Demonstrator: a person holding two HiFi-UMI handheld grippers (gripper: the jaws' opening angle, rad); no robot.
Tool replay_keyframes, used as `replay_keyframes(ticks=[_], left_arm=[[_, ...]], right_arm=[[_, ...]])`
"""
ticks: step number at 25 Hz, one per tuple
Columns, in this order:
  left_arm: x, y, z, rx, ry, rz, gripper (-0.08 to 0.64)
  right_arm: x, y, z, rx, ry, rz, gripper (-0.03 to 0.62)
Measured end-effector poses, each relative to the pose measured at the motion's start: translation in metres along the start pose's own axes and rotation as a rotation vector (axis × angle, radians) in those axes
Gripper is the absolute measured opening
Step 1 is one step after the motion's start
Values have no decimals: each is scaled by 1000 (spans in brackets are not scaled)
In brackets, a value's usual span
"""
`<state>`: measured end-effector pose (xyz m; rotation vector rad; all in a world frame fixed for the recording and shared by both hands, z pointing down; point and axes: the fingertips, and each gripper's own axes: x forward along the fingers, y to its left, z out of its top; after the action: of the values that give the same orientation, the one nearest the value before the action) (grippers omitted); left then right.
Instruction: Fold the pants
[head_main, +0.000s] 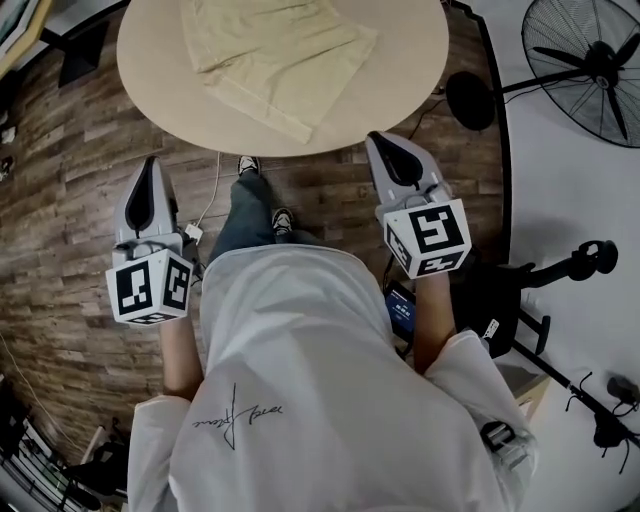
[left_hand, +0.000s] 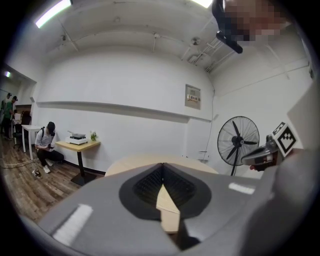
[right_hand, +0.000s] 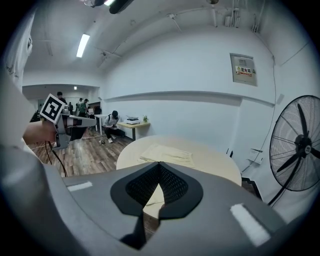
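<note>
Tabletop (head_main: 150, 60) pants (head_main: 272, 50) well beyond right claw (head_main: 378, 137)

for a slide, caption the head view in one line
Beige pants lie on a round table; left gripper and right gripper, both shut and empty, held short of them.

A white short-sleeved T-shirt (head_main: 300, 380) is worn, with a thin black handwritten signature printed across its back. Blue jeans (head_main: 240, 215) and black-and-white sneakers (head_main: 249, 164) are seen farther out. The left gripper (head_main: 150, 163) and right gripper (head_main: 378, 138) are cased in pale grey and lined with black ribbed pads (right_hand: 142, 187). Each is capped by a cube (head_main: 430, 238) of black-and-white square markers.
</note>
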<state>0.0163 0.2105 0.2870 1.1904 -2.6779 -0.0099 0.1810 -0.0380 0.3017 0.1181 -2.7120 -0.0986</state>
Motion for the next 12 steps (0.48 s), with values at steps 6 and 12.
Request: replay_keyframes(ticks=[6,12], left_arm=[[44,17,8,13,7,10,35],[101,38,13,23,32,-25,35]], right_arm=[[37,-11,7,18,22,11,-3],[87,-25,28,12,32,30,-3]])
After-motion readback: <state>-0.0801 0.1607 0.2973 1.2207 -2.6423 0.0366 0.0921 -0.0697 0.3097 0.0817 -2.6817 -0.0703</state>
